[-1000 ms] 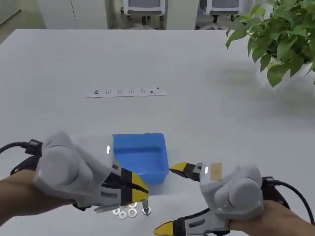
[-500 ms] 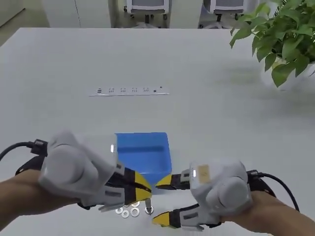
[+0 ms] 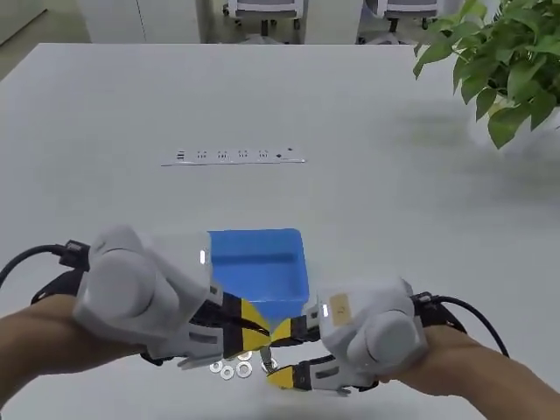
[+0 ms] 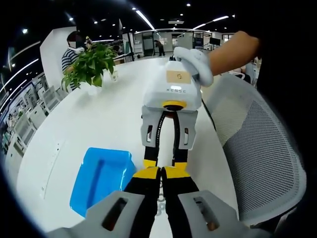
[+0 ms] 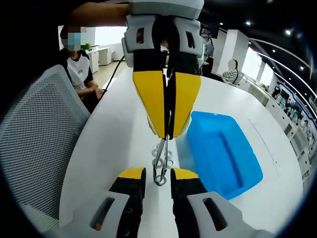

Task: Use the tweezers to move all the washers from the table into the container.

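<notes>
Nearest the person in the head view, the two grippers meet tip to tip over the front edge of the white table (image 3: pixel 367 140). The left gripper (image 3: pixel 252 322) has its yellow jaws pressed together on the tweezers (image 5: pixel 165 146). In the right gripper view these jaws come in from the top, and the thin metal legs of the tweezers run out from between them down toward the table. The right gripper (image 3: pixel 282 354) faces it with its jaws apart and holds nothing. In its own view the two yellow tips stand on either side of the tweezers' points, though I cannot tell whether they touch the metal. The washers (image 3: pixel 229 369) lie in a small, tight cluster on the table just under the two sets of jaws, and the tweezers' points come down among them. I cannot tell whether one is pinched. Just beyond the cluster stands the blue container (image 3: pixel 262 284) — a shallow rectangular tub, near the washers but apart from them, with its front wall toward the grippers. Farther back, well apart from the tub, a flat power strip (image 3: pixel 233 157) is set into the tabletop. At the far right a leafy green plant (image 3: pixel 499 61) hangs over the table's corner, and office chairs (image 3: pixel 262 9) stand past the table's far edge.
</notes>
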